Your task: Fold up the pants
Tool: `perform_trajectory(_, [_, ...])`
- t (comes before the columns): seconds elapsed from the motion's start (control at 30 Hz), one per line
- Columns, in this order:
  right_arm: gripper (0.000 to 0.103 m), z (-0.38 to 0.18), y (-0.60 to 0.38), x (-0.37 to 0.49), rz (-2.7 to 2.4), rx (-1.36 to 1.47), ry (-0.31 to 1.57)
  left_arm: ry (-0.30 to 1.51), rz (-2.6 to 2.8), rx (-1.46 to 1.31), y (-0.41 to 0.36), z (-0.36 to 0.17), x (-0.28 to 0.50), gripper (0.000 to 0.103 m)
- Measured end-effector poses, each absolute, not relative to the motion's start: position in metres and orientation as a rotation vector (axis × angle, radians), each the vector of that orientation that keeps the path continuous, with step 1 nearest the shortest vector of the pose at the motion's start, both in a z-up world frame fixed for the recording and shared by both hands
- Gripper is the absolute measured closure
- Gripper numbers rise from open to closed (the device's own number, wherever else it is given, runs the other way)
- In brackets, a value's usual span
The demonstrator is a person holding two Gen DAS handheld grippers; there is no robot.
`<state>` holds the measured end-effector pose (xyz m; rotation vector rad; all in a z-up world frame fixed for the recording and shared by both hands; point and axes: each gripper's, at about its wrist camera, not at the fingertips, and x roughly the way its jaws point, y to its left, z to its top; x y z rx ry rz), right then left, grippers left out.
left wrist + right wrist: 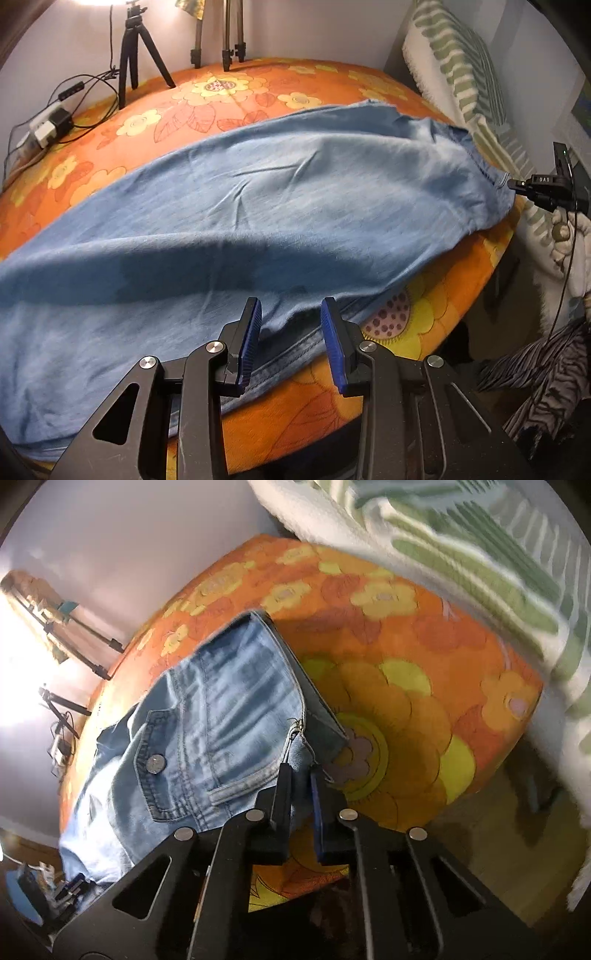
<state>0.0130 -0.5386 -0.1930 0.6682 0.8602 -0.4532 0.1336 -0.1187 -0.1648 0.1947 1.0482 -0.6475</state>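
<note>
The light-blue jeans (258, 206) lie stretched across the bed (229, 96) with its orange flowered cover, reaching from the near edge toward the striped pillow (461, 74) at the head. The left gripper (291, 325) hangs at the near edge with its blue-padded fingers (251, 332) apart, straddling the denim hem without closing on it. The right gripper (301, 775) has its fingers (282, 794) clamped on the waistband by the zipper (295, 727), lifting that end off the cover.
</note>
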Motion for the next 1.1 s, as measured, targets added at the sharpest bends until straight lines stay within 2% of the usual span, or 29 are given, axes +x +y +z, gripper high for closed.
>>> perform_trajectory(0.07, [0.086, -0.178, -0.532, 0.017, -0.451, 0.612, 0.854, 1.041, -0.659, 0.184, -0.118, -0.165, 0.134, 0.071])
perform_trajectory(0.1, [0.074, -0.168, -0.526, 0.02, -0.448, 0.568, 0.848, 1.035, -0.669, 0.183, -0.118, -0.164, 0.134, 0.071])
perform_trajectory(0.13, [0.069, -0.16, -0.522, 0.022, -0.448, 0.537, 0.832, 1.028, -0.675, 0.189, -0.118, -0.164, 0.133, 0.071])
perform_trajectory(0.23, [0.069, -0.138, -0.499, 0.045, -0.347, 0.424, 0.799, 1.017, -0.679, 0.193, -0.113, -0.163, 0.131, 0.071])
perform_trajectory(0.37, [0.066, -0.133, -0.448, 0.106, -0.085, 0.244, 0.849, 1.035, -0.679, 0.145, -0.099, -0.166, 0.128, 0.071])
perform_trajectory(0.43, [0.05, -0.138, -0.424, 0.133, -0.026, 0.13, 0.878, 1.038, -0.665, 0.153, -0.093, -0.169, 0.127, 0.071])
perform_trajectory(0.57, [0.048, -0.155, -0.382, 0.197, 0.048, -0.056, 0.928, 1.042, -0.627, 0.148, -0.075, -0.173, 0.127, 0.071])
perform_trajectory(0.77, [0.049, -0.182, -0.362, 0.254, 0.038, -0.183, 0.986, 1.059, -0.609, 0.112, -0.051, -0.175, 0.135, 0.071])
perform_trajectory(0.8, [0.058, -0.181, -0.362, 0.257, 0.049, -0.175, 0.988, 1.065, -0.609, 0.105, -0.047, -0.177, 0.136, 0.071])
perform_trajectory(0.83, [0.088, -0.181, -0.363, 0.26, 0.072, -0.153, 0.994, 1.071, -0.609, 0.103, -0.044, -0.179, 0.138, 0.071])
perform_trajectory(0.87, [0.1, -0.18, -0.361, 0.263, 0.091, -0.132, 1.003, 1.076, -0.609, 0.102, -0.042, -0.181, 0.139, 0.071])
perform_trajectory(1.1, [0.101, -0.151, -0.343, 0.279, 0.034, -0.276, 0.968, 1.064, -0.632, 0.077, -0.038, -0.182, 0.138, 0.071])
